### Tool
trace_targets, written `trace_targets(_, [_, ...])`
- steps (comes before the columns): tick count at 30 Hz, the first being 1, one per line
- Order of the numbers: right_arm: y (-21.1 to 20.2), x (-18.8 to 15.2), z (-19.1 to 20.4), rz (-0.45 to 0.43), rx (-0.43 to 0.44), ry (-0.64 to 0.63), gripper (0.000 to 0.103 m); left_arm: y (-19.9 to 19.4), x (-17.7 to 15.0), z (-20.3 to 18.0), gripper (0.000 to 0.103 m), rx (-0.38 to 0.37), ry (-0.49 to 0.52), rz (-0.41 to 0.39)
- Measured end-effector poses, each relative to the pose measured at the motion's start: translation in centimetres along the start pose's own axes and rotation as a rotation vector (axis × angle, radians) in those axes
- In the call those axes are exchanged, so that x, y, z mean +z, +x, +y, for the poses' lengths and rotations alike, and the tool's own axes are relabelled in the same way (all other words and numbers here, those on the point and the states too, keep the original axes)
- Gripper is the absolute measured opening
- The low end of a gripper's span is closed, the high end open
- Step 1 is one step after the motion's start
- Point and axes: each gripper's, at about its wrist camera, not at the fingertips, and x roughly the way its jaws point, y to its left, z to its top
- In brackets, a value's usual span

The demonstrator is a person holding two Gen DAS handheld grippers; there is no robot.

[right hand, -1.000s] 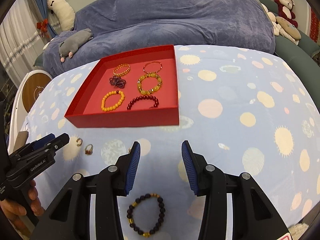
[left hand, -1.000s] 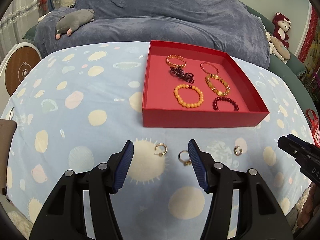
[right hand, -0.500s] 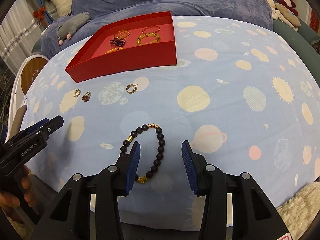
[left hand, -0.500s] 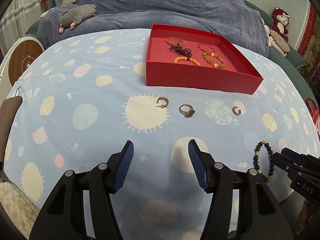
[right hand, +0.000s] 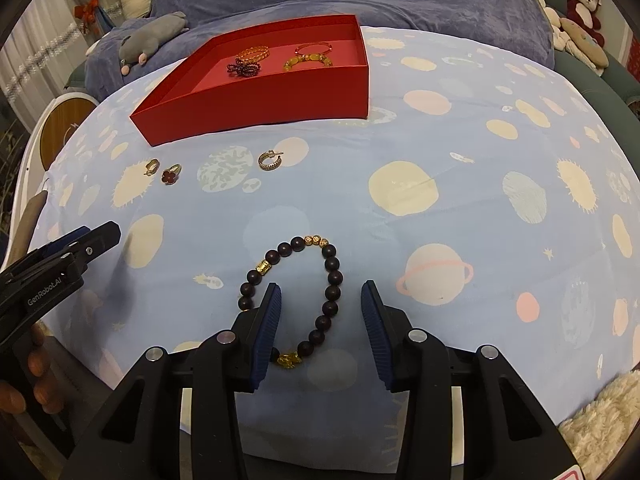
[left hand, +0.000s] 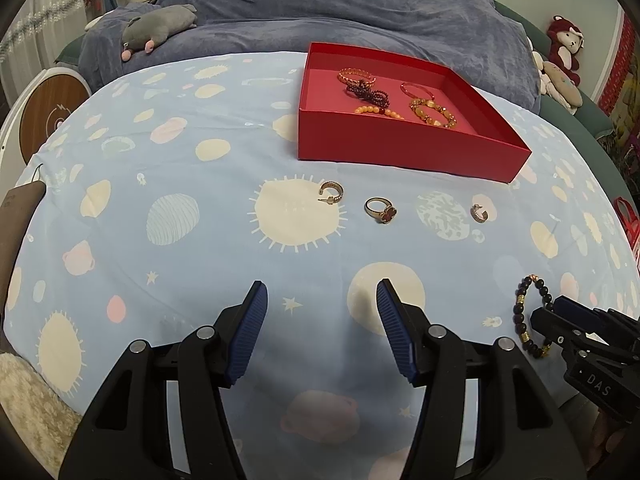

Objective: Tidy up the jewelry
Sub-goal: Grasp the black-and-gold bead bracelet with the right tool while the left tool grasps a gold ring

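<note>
Dark beaded bracelet (right hand: 298,300) lies between my right gripper (right hand: 320,300) jaws, just narrowing, not yet gripping; left gripper (left hand: 320,300) open, empty. Next: clamp, carry to red tray (right hand: 256,100).

On my left gripper (right hand: 60,268) I read "GenRobot.AI" in white along its black side. My right gripper (left hand: 576,344) shows the white letters "DAS", the rest cut off.

Home living room, blue-covered sofa (left hand: 360,12), plush toys (left hand: 564,44), patterned tablecloth (left hand: 200,220)
</note>
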Motion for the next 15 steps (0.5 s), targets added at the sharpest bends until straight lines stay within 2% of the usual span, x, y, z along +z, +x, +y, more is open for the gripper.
trace_targets(5, [0.1, 0.1, 0.2, -0.005, -0.036, -0.029, 0.021, 0.1, 0.1, -0.2, 0.054, 0.001, 0.008, 0.008])
trace_targets(8, [0.1, 0.2, 0.2, -0.007, -0.043, -0.030, 0.014, 0.2, 0.1, -0.2, 0.054, -0.002, 0.007, 0.010])
trace_targets(9, [0.1, 0.2, 0.2, -0.008, -0.041, -0.033, 0.008, 0.2, 0.2, -0.2, 0.054, -0.008, 0.000, 0.009])
trace_targets(15, [0.0, 0.2, 0.0, -0.006, -0.019, -0.011, 0.008, 0.3, 1.1, -0.6, 0.054, -0.018, -0.008, 0.002])
